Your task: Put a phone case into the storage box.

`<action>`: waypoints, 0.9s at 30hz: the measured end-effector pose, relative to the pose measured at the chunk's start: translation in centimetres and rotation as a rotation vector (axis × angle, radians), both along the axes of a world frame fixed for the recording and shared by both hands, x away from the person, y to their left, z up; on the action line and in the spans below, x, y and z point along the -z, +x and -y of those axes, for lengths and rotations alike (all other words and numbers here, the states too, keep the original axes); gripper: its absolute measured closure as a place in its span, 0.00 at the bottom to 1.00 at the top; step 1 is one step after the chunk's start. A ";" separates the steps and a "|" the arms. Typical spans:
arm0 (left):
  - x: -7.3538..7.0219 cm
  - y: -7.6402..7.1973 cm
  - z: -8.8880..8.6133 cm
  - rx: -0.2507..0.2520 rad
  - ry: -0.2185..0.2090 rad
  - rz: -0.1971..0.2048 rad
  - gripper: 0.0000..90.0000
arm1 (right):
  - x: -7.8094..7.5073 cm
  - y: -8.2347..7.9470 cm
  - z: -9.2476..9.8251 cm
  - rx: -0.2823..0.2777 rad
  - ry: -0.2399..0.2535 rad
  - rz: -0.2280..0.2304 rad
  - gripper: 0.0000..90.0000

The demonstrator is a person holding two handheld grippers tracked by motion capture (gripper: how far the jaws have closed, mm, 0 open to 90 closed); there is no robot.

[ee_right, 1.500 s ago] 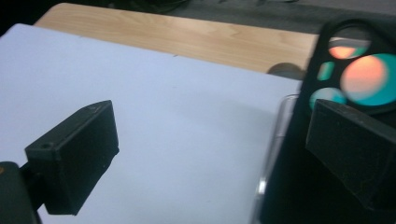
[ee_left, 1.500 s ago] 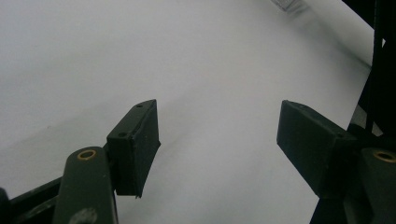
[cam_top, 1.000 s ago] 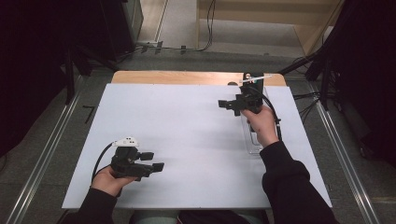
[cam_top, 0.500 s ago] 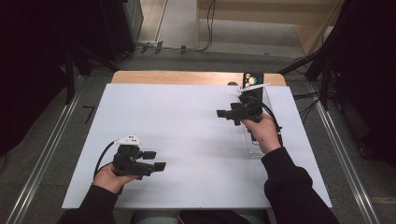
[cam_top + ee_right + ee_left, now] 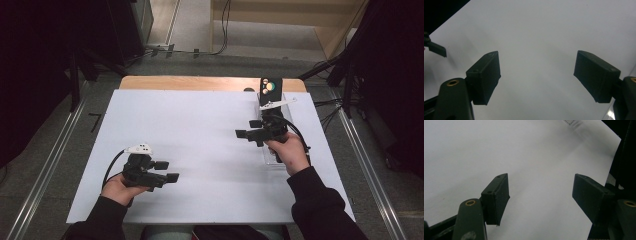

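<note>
My left gripper (image 5: 167,170) hovers low over the near left of the white board (image 5: 200,130), held by a hand in a dark sleeve. Its jaws stand open with nothing between them, as the left gripper view (image 5: 541,192) confirms. My right gripper (image 5: 247,128) is at the right side of the board and points left. Its jaws have just been closing a little, but they stay open and empty, with bare white board behind them (image 5: 537,75). At the far left of the right gripper view I see a jaw of the left gripper (image 5: 436,48).
A clear plastic tray (image 5: 272,156) lies along the board's right edge, partly under the right hand. A black card with coloured dots (image 5: 270,88) stands behind it at the far edge. A wooden tabletop (image 5: 190,82) shows beyond the board. Metal rails run along both sides.
The right hand has pulled its gripper back toward the near side, uncovering the black card with dots. The left hand has stayed put.
</note>
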State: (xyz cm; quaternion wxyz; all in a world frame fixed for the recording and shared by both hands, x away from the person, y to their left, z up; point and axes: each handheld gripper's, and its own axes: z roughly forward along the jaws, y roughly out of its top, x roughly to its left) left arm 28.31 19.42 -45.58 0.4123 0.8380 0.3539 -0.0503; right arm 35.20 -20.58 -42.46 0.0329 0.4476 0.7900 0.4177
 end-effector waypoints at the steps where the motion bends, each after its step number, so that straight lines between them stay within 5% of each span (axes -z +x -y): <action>1: 0.0 0.0 0.0 -0.002 0.002 -0.001 0.33 | 0.1 -0.5 -0.1 -0.012 -0.011 0.005 0.22; 27: -0.1 -0.4 0.4 0.051 -0.009 -0.001 0.33 | 2.7 -6.3 -0.1 -0.107 -0.051 0.004 0.22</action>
